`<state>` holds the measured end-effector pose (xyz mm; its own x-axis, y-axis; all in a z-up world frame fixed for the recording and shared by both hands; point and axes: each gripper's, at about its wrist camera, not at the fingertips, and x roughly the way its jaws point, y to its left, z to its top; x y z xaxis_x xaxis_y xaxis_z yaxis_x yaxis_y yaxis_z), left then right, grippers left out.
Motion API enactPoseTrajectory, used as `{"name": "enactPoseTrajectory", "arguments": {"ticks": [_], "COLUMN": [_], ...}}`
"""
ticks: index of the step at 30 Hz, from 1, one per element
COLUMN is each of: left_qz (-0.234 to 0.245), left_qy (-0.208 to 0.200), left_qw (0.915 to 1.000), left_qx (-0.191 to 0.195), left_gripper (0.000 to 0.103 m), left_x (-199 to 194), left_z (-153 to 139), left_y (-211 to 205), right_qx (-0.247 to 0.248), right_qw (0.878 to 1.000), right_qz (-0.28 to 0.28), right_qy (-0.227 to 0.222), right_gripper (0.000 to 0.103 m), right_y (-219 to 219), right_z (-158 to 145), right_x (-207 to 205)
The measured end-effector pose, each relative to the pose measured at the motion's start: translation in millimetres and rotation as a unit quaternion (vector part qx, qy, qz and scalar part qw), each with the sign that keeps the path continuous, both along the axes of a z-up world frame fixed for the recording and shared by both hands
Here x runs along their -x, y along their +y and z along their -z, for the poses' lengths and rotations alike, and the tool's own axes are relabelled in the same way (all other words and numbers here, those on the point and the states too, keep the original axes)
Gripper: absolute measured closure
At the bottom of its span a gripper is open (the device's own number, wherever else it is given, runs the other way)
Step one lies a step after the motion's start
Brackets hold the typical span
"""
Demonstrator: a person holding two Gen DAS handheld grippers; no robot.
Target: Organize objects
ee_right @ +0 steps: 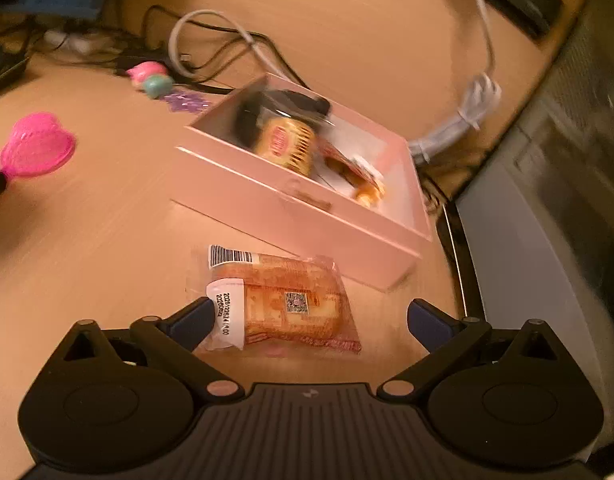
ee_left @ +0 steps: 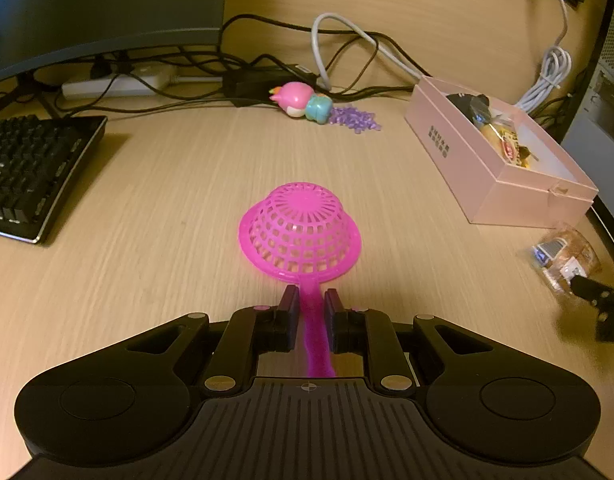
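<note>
My left gripper (ee_left: pixel 311 300) is shut on the handle of a pink plastic strainer (ee_left: pixel 301 228), whose basket lies upside down on the desk ahead; the strainer also shows in the right wrist view (ee_right: pixel 37 150). My right gripper (ee_right: pixel 309 316) is open, its fingers on either side of a clear-wrapped snack packet (ee_right: pixel 283 300) lying flat on the desk. An open pink box (ee_left: pixel 463 148) holding several snack items lies beyond the packet (ee_left: pixel 563 260); the box also shows in the right wrist view (ee_right: pixel 307 216). A pink and teal toy figure (ee_left: pixel 303 102) lies by purple beads (ee_left: pixel 353 118).
A black keyboard (ee_left: pixel 31 172) lies at left under a monitor (ee_left: pixel 99 8). Tangled cables (ee_left: pixel 347 44) and a power strip (ee_left: pixel 115 84) run along the back. A grey computer case (ee_right: pixel 547 200) stands right of the box at the desk edge.
</note>
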<state>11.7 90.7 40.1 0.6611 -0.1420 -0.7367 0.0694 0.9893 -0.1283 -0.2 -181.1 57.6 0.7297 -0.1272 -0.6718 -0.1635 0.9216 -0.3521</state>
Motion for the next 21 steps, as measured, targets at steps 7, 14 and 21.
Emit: {"name": "enactPoseTrajectory", "arguments": {"ticks": [7,14,21], "left_qz": [0.002,-0.001,0.002], "left_qy": [0.002,0.002,0.002], "left_qw": [1.0,1.0,1.0], "left_qx": [0.002,0.007,0.001], "left_gripper": [0.086,0.086,0.086], "left_x": [-1,0,0], "left_z": [-1,-1,-2], "left_y": [0,1,-1], "right_qx": [-0.218,-0.288,-0.248], "right_qw": [0.968,0.935,0.954], "right_qz": [0.107,0.189,0.149], "right_qy": [0.056,0.086,0.076], "right_gripper": [0.0,0.0,0.034], "right_y": [-26,-41,-31], "right_z": [-15,-6,14], "right_x": [-25,-37,-60]}}
